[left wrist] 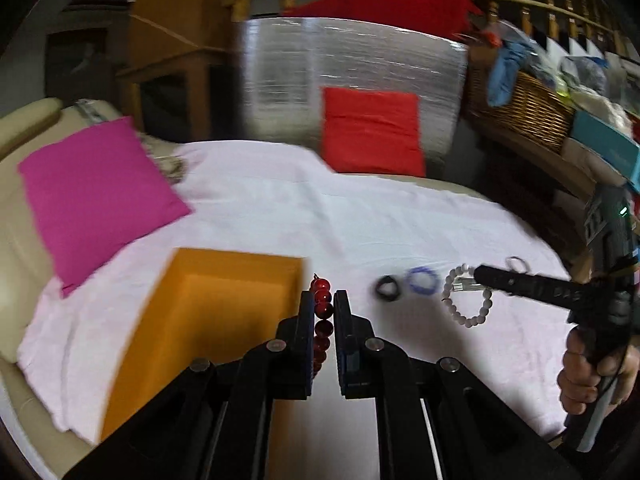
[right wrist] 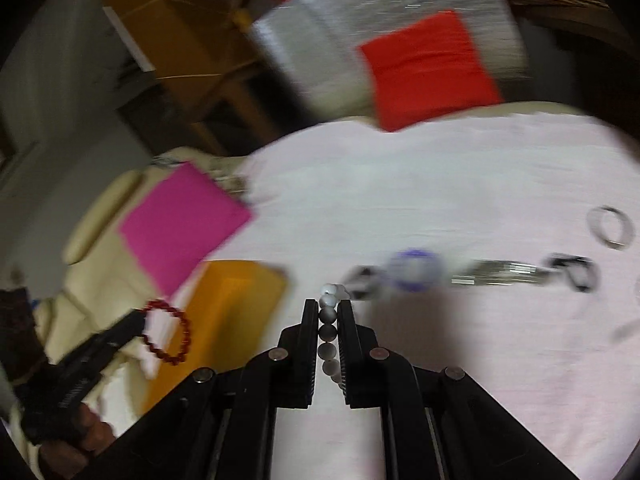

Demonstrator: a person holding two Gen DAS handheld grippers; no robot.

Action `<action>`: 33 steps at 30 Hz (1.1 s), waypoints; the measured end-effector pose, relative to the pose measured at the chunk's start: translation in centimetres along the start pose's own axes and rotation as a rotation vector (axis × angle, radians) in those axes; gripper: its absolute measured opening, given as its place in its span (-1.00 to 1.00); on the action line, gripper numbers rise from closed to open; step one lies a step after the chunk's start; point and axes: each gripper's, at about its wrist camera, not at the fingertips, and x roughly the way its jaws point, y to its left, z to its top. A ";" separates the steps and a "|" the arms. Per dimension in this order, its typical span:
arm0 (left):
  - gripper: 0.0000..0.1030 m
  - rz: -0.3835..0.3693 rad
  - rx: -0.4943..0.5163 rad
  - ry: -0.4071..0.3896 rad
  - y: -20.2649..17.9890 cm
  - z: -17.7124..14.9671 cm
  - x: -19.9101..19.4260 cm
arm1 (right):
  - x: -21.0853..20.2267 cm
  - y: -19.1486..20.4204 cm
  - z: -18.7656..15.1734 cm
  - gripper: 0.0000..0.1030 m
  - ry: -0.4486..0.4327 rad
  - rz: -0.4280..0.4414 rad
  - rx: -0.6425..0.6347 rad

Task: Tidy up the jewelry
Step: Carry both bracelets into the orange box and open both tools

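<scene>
My left gripper (left wrist: 323,298) is shut on a red bead bracelet (left wrist: 322,312), held just right of the open orange box (left wrist: 208,320). In the right wrist view that bracelet (right wrist: 168,334) hangs from the left gripper (right wrist: 138,322) by the orange box (right wrist: 236,304). My right gripper (right wrist: 329,308) is shut on a white bead bracelet (right wrist: 328,322); in the left wrist view the white bracelet (left wrist: 466,296) hangs from the right gripper (left wrist: 478,271). A black ring (left wrist: 387,289), a purple ring (left wrist: 421,281) and a thin silver ring (left wrist: 516,264) lie on the pink cloth (left wrist: 320,216).
A magenta cushion (left wrist: 96,196) and a red cushion (left wrist: 372,136) lie at the cloth's far edges. A silver chain (right wrist: 500,270), a black ring (right wrist: 576,272) and a clear bangle (right wrist: 610,226) lie to the right. A wicker basket (left wrist: 524,104) stands at the far right.
</scene>
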 end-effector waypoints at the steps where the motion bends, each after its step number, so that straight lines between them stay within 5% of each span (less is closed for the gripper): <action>1: -0.81 0.030 -0.011 0.007 1.4 -0.3 -0.2 | 0.6 1.0 -0.1 -0.79 0.004 0.023 -0.008; 6: -0.81 0.104 -0.070 0.088 5.5 -2.8 1.3 | 6.4 7.1 -0.8 -0.79 0.086 0.141 -0.044; 13: -0.78 0.189 -0.133 0.207 8.9 -5.9 4.0 | 13.4 10.5 -2.1 -0.72 0.192 0.117 -0.049; 15: -0.67 0.209 -0.143 0.216 9.2 -6.3 4.0 | 14.3 9.8 -1.8 -0.32 0.211 0.107 -0.014; 17: -0.38 0.223 -0.138 0.207 9.0 -6.1 4.0 | 13.1 8.9 -1.8 -0.11 0.182 0.098 -0.007; 25: 0.03 0.216 -0.047 0.142 4.6 -5.0 3.5 | 7.0 4.2 -1.0 -0.11 0.093 -0.015 -0.005; 33: 0.09 0.188 0.040 0.109 -1.1 -2.8 3.6 | 0.4 -2.7 -1.2 -0.11 0.021 -0.104 0.089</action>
